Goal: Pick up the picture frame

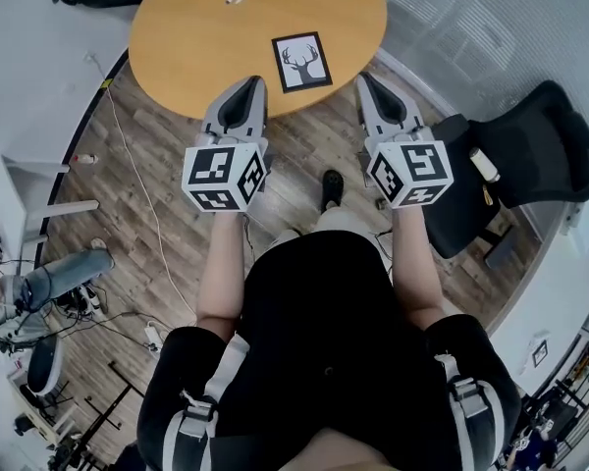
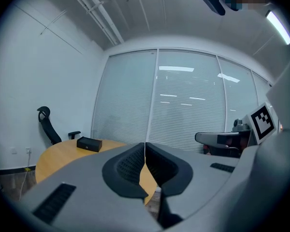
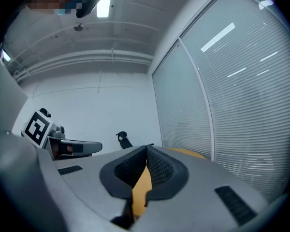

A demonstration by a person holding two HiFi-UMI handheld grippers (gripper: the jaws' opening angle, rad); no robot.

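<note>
Jaws closed and empty, the left gripper (image 1: 245, 88) and right gripper (image 1: 372, 84) hang short of the frame (image 1: 301, 62) — lying flat near the edge of the table (image 1: 196, 47). Unopened, they risk shoving the thin frame across the wood rather than gripping it.

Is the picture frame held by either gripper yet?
No, the picture frame lies flat on the round table, apart from the shut left gripper and right gripper on either side.

Left hand-held gripper (image 1: 247, 90) closed, empty; right hand-held gripper (image 1: 371, 83) likewise.
</note>
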